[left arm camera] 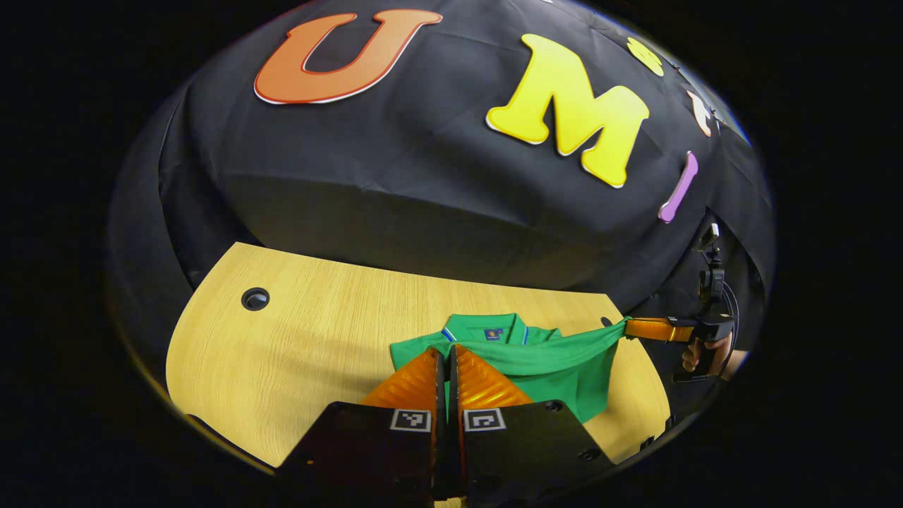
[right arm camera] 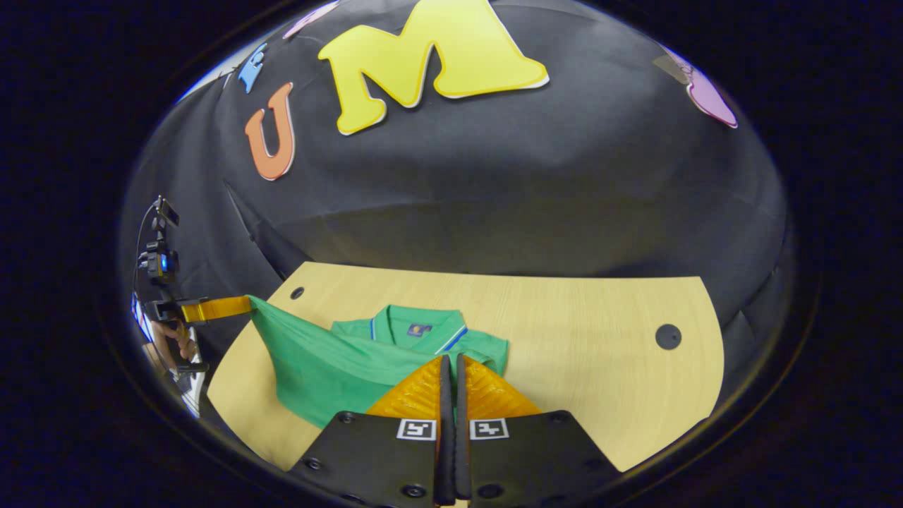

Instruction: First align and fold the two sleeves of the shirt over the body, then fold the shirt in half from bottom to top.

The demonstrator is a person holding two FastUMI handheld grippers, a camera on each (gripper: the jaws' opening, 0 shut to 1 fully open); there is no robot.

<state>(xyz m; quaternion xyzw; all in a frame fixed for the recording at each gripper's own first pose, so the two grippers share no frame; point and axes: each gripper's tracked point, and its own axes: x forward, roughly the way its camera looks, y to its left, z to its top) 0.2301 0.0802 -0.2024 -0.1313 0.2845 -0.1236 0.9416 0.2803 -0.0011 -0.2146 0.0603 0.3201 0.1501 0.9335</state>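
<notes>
**Wooden worktop, green shirt lifted for the last fold**

Pale wood of the worktop (left arm camera: 296, 339) stands in front of the black cloth wall (left arm camera: 423, 176), and the green shirt (left arm camera: 564, 360) lies on the middle part of it, nearer to my side.

I judge that the task is in its second half. I see no sleeve lying spread to the side, and the body looks narrow, so the two sleeves seem already folded in, though I cannot see the folds themselves. What I hold now seems to be the bottom edge. One long edge of the cloth is stretched in the air between my two tools. In the left gripper view the left gripper (left arm camera: 446, 353) has its fingers closed together, and the taut edge runs from their tips to the right gripper (left arm camera: 631, 328), which pinches the other end of it beside a hand (left arm camera: 705, 356). The right gripper view gives the same picture from the other side: closed fingers at the bottom, and the far tool clamped on the cloth.

What is left, in my judgement, is to carry this edge up to the collar (left arm camera: 487, 328) and lay it down flat.

The shirt is bright green, with blue and white stripes on the collar and a small label inside the neck. The collar end rests flat on the wood, while the lifted part hangs as a smooth sheet with soft wrinkles.
</notes>
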